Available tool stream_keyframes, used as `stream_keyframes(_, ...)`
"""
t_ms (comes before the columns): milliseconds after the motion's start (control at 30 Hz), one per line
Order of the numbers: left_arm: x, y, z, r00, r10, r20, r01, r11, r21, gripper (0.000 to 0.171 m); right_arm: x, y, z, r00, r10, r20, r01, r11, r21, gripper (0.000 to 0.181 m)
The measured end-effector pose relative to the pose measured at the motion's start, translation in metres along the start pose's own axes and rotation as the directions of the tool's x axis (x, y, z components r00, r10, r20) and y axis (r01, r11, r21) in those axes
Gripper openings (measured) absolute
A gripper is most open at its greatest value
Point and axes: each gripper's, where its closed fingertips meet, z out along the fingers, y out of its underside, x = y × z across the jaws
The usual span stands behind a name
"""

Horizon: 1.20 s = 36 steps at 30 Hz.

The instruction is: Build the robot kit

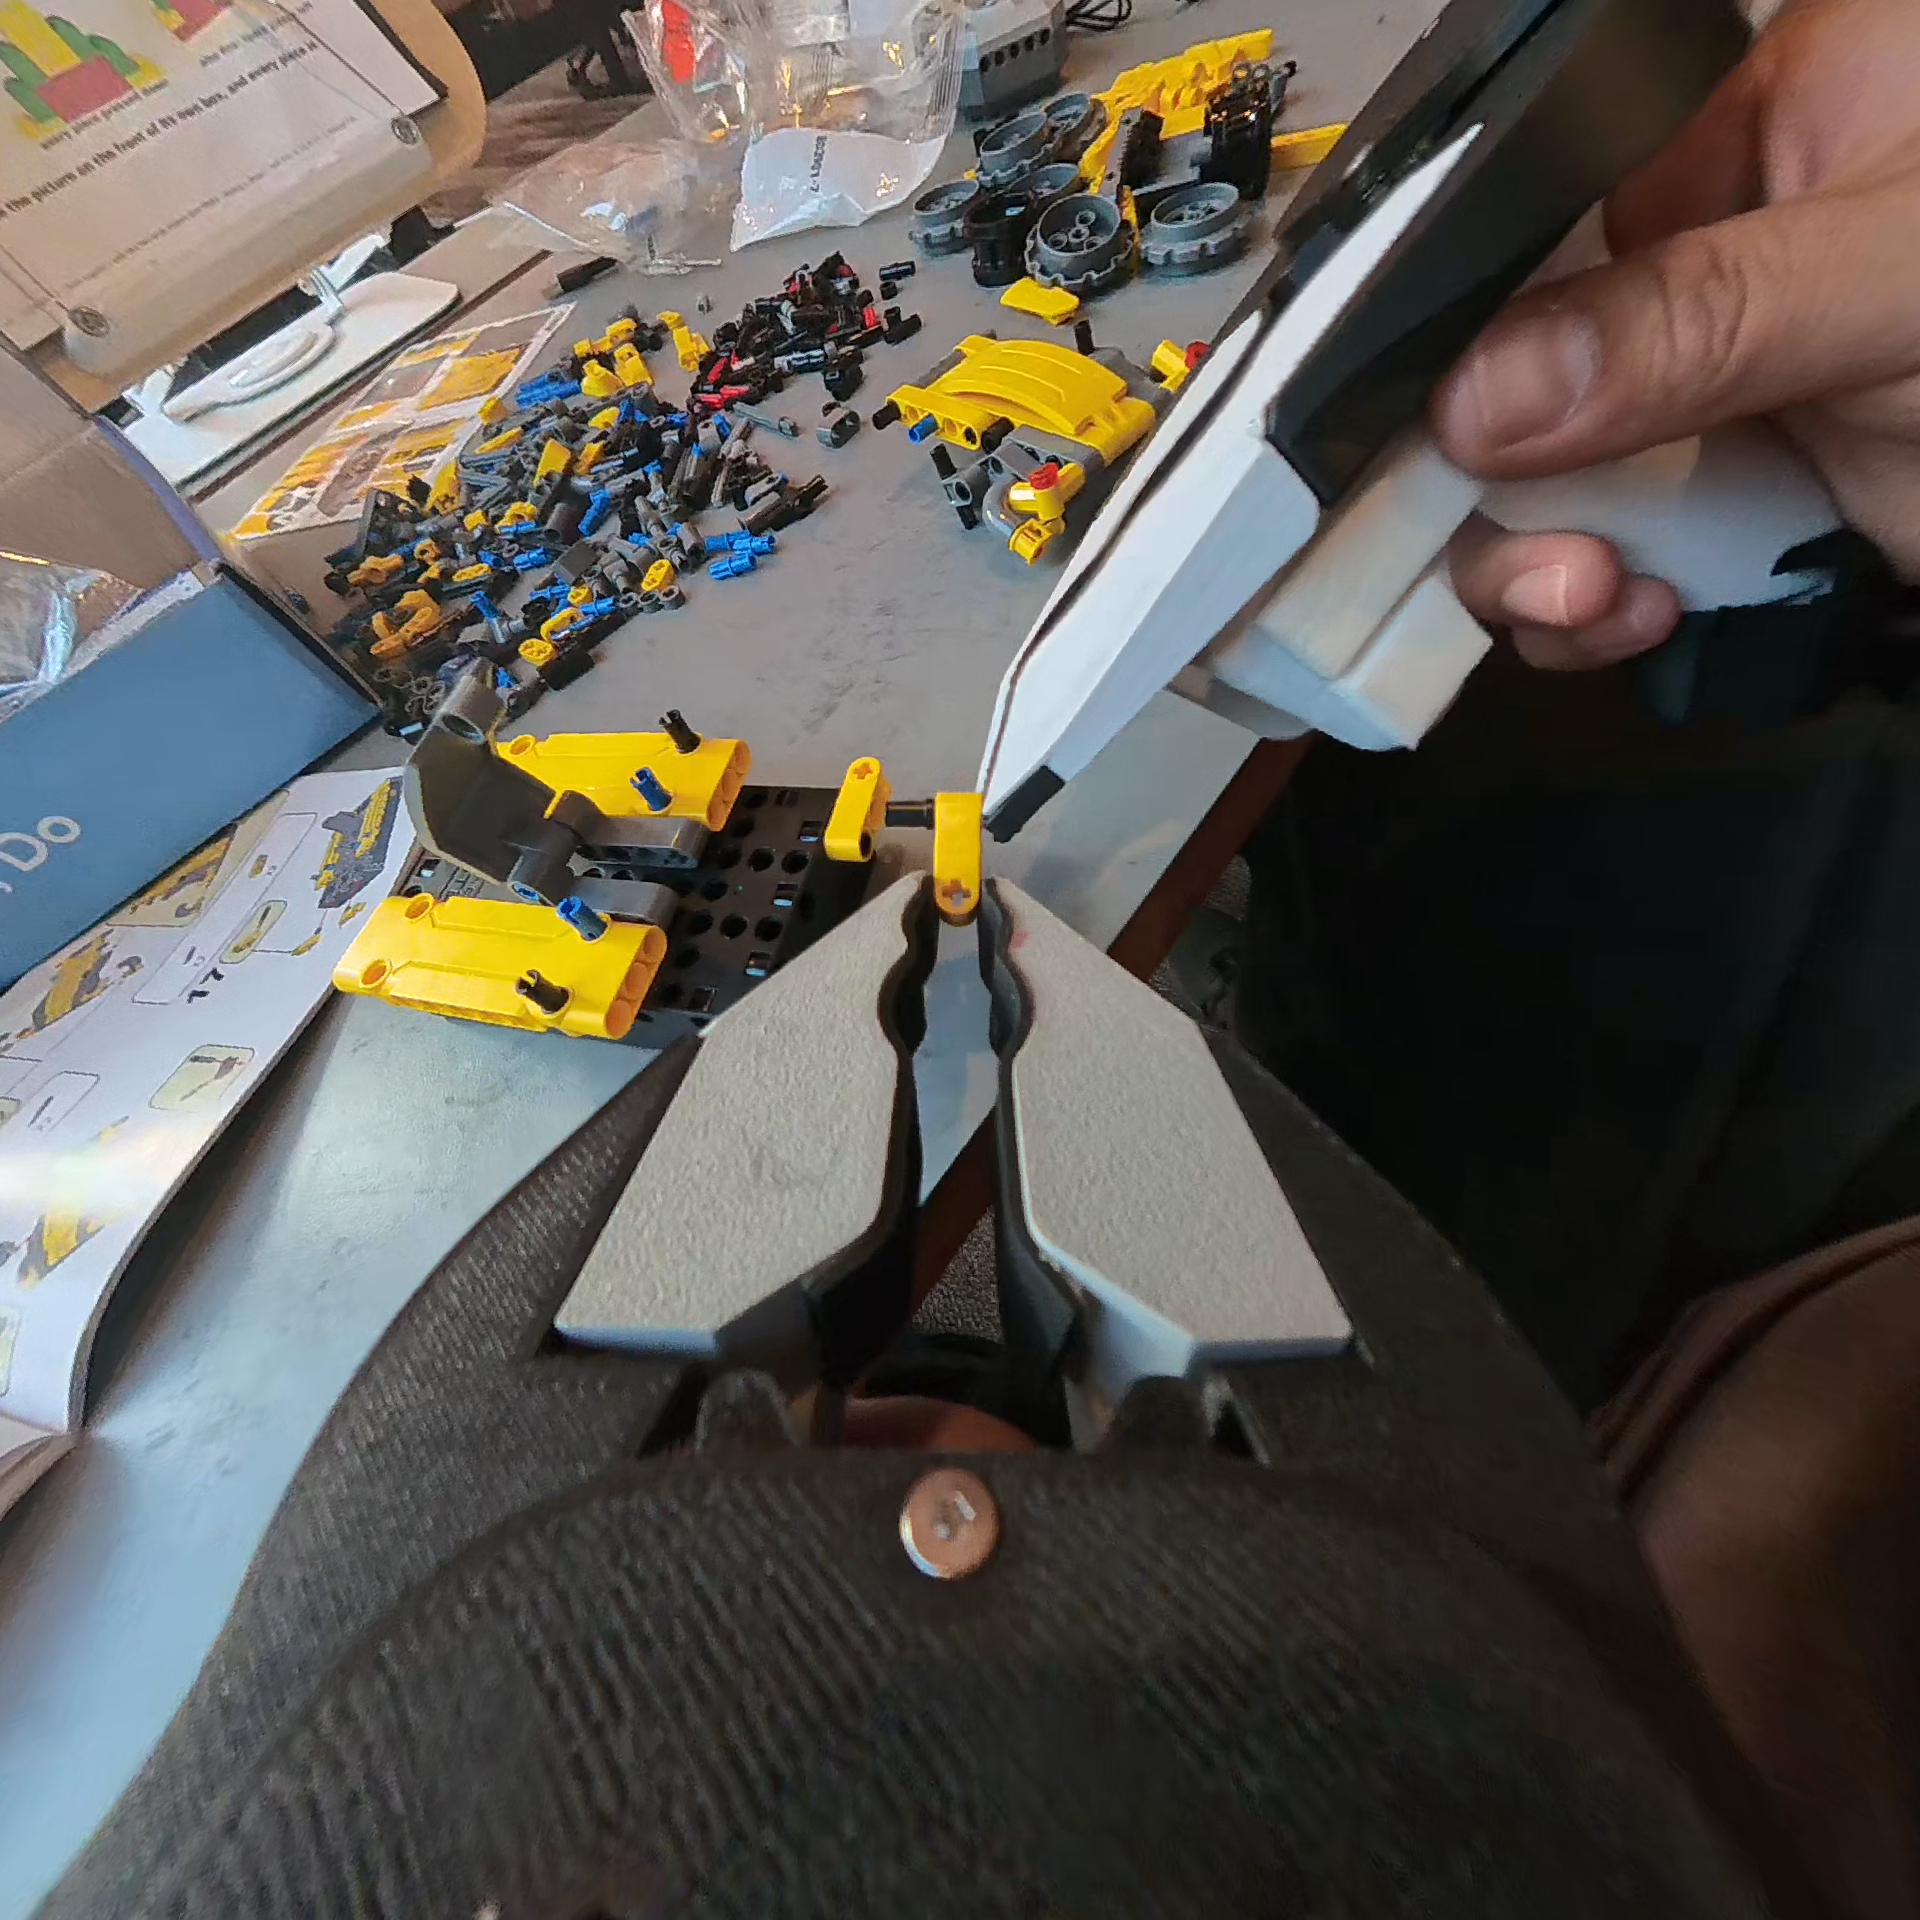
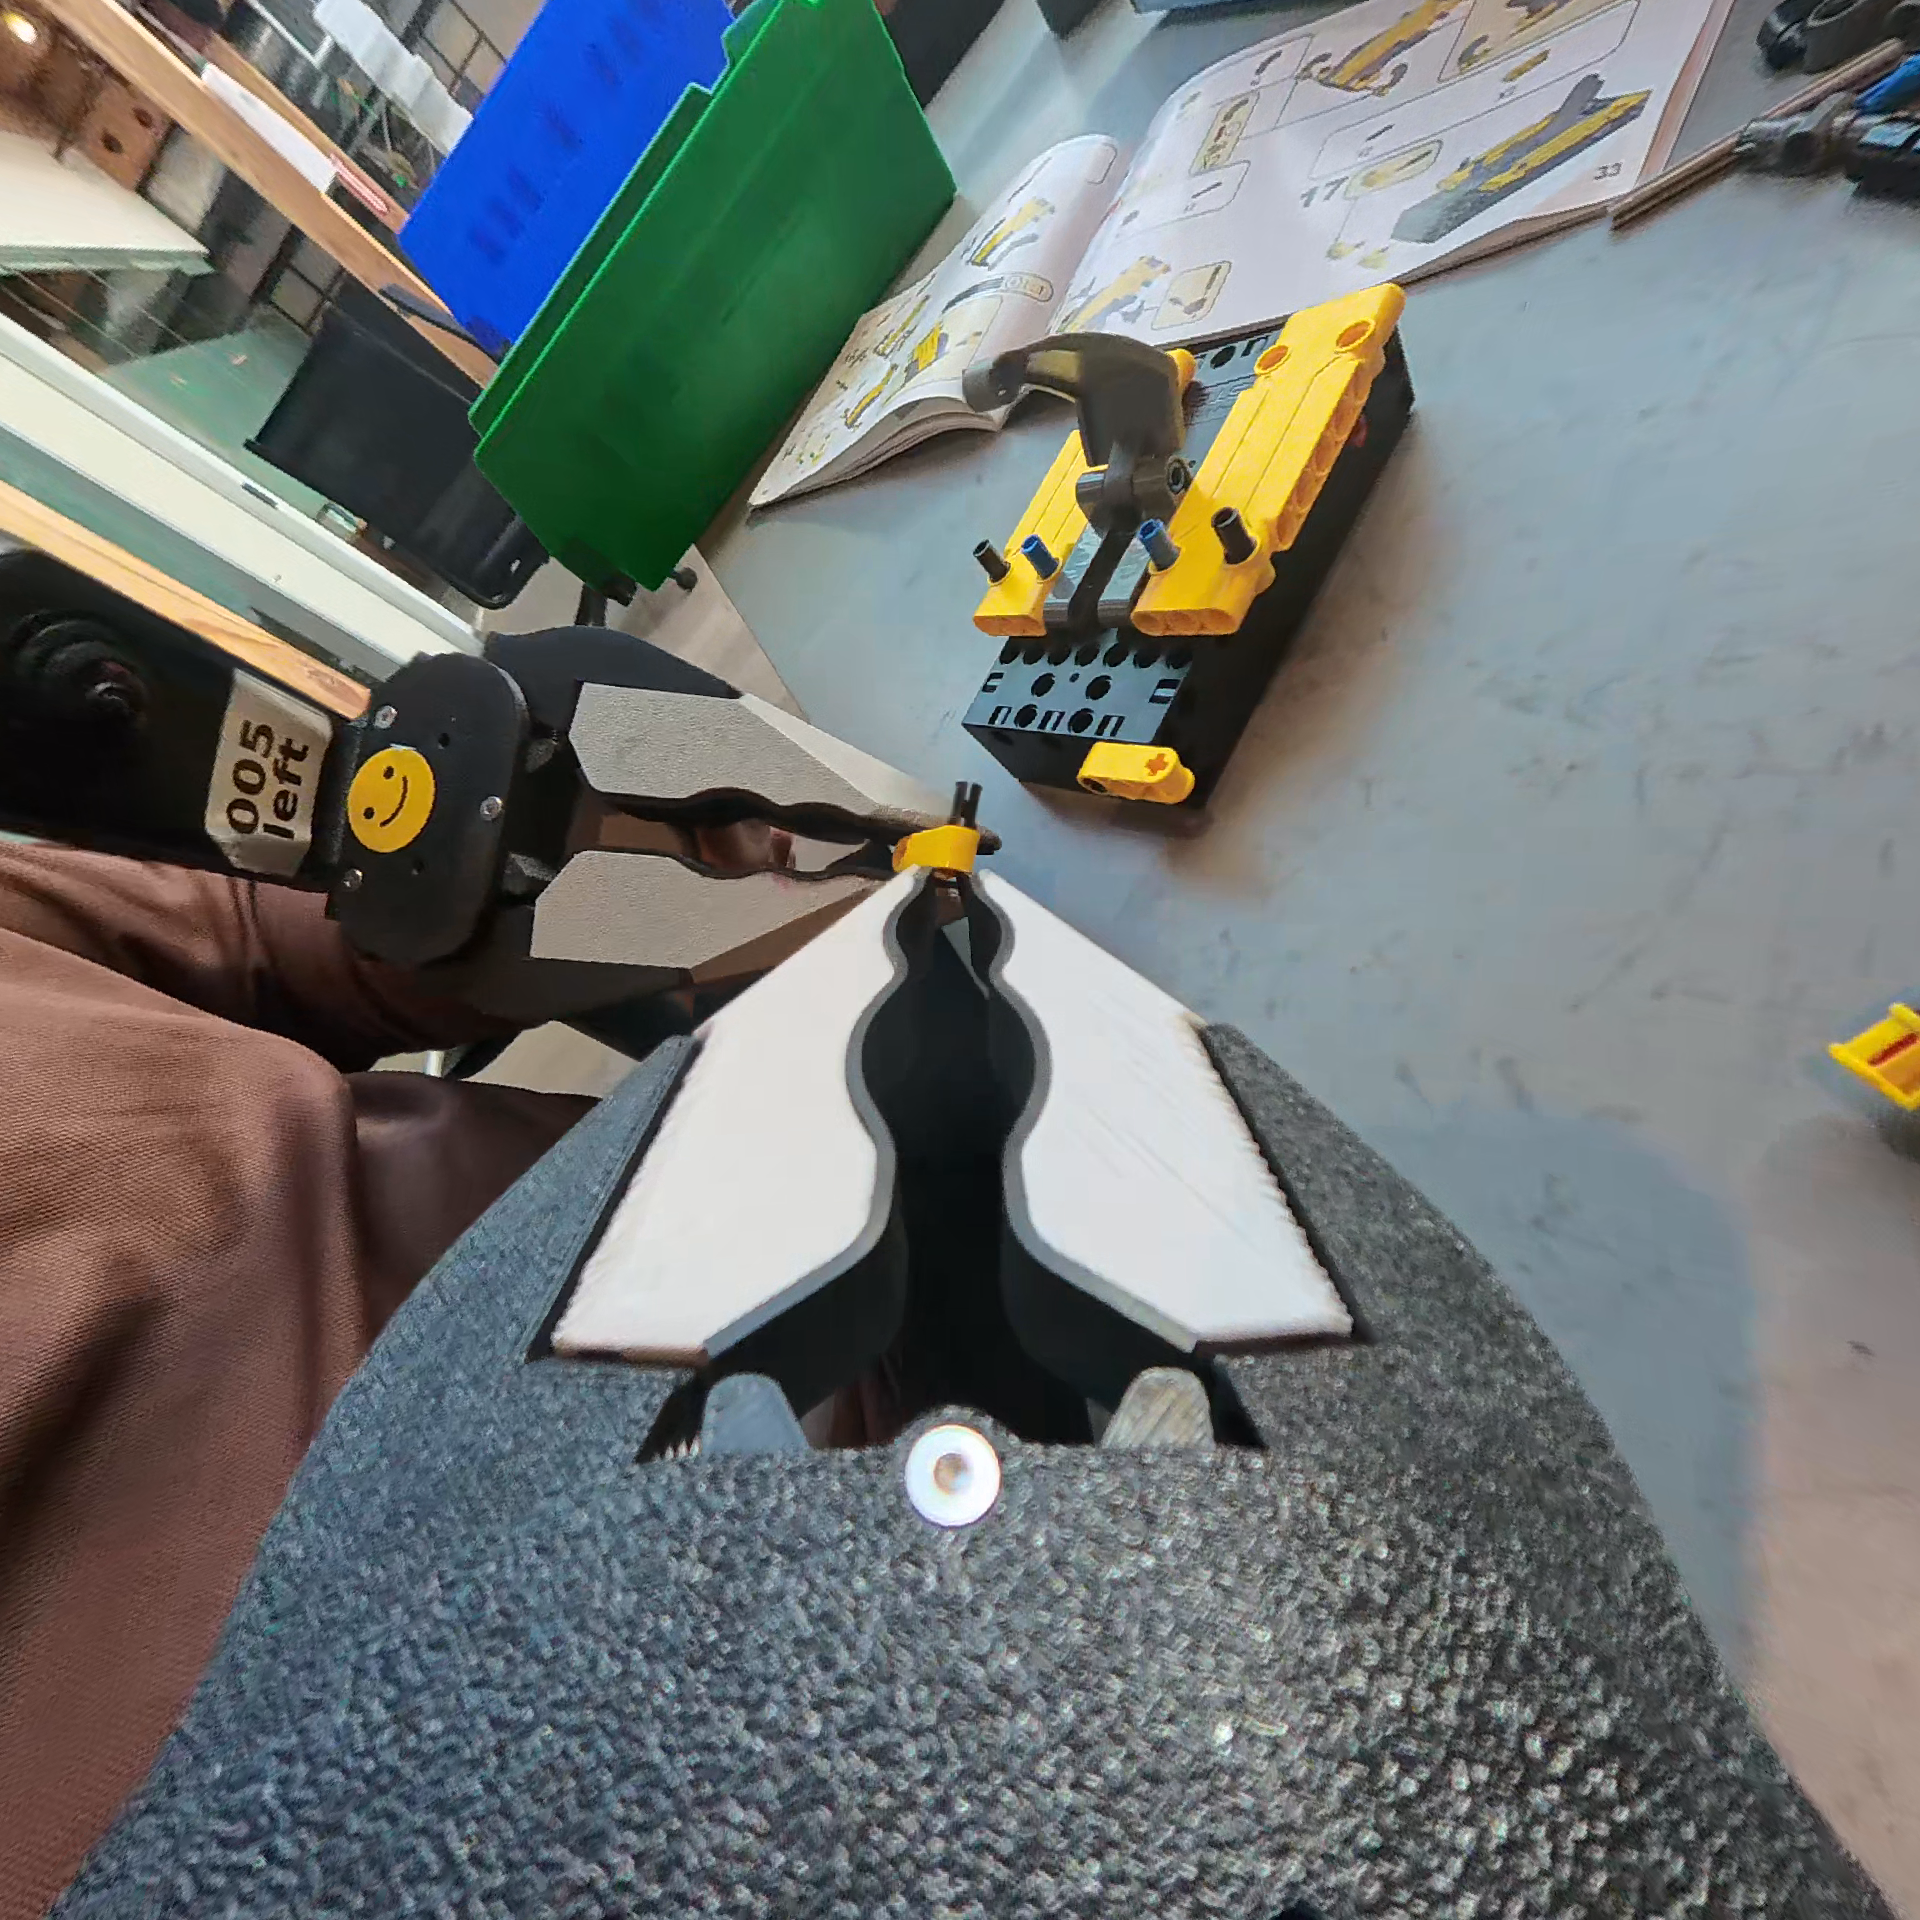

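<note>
- Left gripper [image 1: 957, 896]: clamped on a small yellow connector [image 1: 956, 854], just beside the black block [image 1: 748, 883].
- Right gripper [image 2: 943, 883]: jaws nearly together, pinching the black pin [image 2: 966, 802] through that connector.
- Risk: uneven squeeze could pop the connector free.

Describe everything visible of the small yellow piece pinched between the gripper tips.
The small yellow piece is a short, glossy plastic connector with a cross-shaped hole at its near end. A black pin sticks out sideways from its far end. The left hand-held gripper is shut on its lower end, above the table's edge. The right hand-held gripper's tips meet its other end.
</note>
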Motion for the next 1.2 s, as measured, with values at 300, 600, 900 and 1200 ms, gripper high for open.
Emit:
stream_keyframes(300,0.005,0.017,0.006,0.986,-0.141,-0.084,0.13,0.984,-0.12,0.005,0.008,0.0,-0.003,0.898,-0.379,-0.224,0.359,0.925,-0.128,0.01)
stream_keyframes(600,0.018,0.011,0.015,0.966,-0.213,-0.144,0.191,0.969,-0.156,0.016,0.034,0.013,-0.005,0.887,-0.358,-0.294,0.301,0.928,-0.222,0.007)
stream_keyframes(900,0.015,0.017,0.003,0.973,-0.189,-0.13,0.166,0.972,-0.167,0.045,0.033,0.01,-0.012,0.866,-0.422,-0.268,0.365,0.9,-0.237,0.011)
stream_keyframes(1200,-0.044,0.02,-0.05,0.984,-0.127,-0.125,0.112,0.987,-0.118,0.069,0.019,0.011,-0.014,0.843,-0.531,-0.088,0.496,0.83,-0.255,0.034)
